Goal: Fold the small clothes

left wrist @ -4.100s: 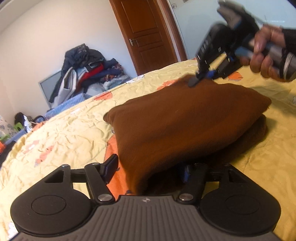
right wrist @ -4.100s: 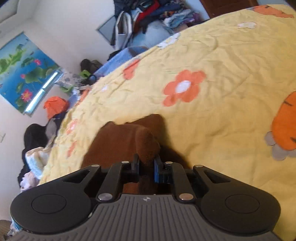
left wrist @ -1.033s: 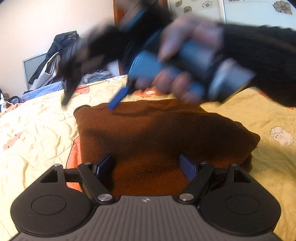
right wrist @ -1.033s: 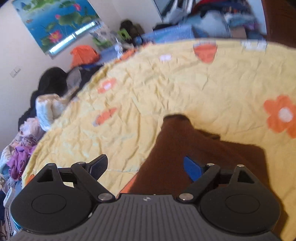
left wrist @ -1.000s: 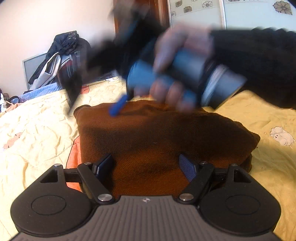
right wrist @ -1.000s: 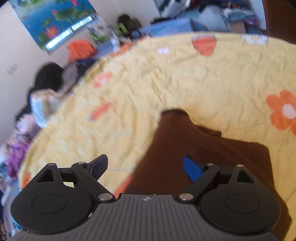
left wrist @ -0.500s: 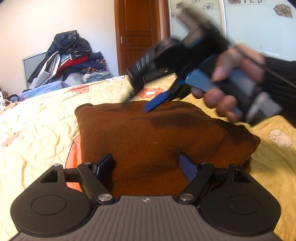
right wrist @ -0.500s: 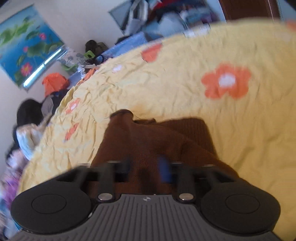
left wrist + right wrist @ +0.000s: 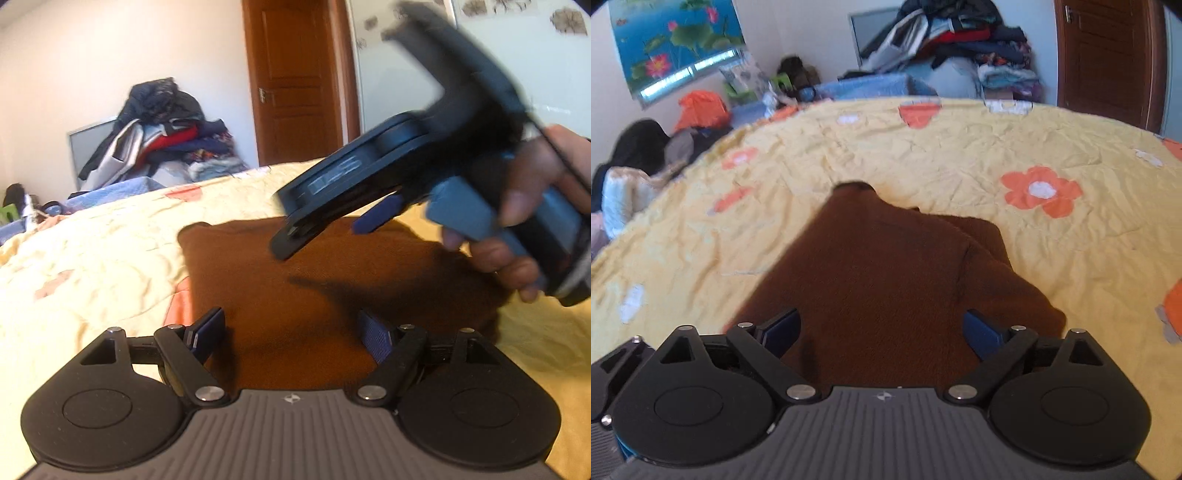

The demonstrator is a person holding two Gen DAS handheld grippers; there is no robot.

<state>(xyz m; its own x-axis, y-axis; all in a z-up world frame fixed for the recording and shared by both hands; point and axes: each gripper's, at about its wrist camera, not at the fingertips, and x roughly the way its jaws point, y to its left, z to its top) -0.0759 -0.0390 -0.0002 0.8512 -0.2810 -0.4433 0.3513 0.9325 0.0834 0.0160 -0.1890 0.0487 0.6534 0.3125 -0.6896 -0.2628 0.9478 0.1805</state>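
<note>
A brown folded garment [image 9: 314, 288] lies on the yellow bedspread [image 9: 103, 258]. My left gripper [image 9: 291, 332] is open, its blue pads either side of the garment's near edge without pressing it. In the left wrist view a hand [image 9: 524, 184] holds my right gripper [image 9: 325, 236] tilted down over the garment's far right part. In the right wrist view my right gripper [image 9: 881, 330] hovers over the garment [image 9: 886, 273]. Its jaws are opening wide, and the cloth lies below and between them, untouched by the pads.
The flowered yellow bedspread [image 9: 960, 147] spreads all around the garment. A heap of clothes [image 9: 162, 136] sits against the far wall beside a wooden door [image 9: 295, 81]. More clothes and bags [image 9: 646, 155] lie off the bed under a lotus poster [image 9: 676, 40].
The right gripper swept from the garment's far left across to its right side. Its jaws narrowed briefly and now stand wide again. The left gripper has barely shifted.
</note>
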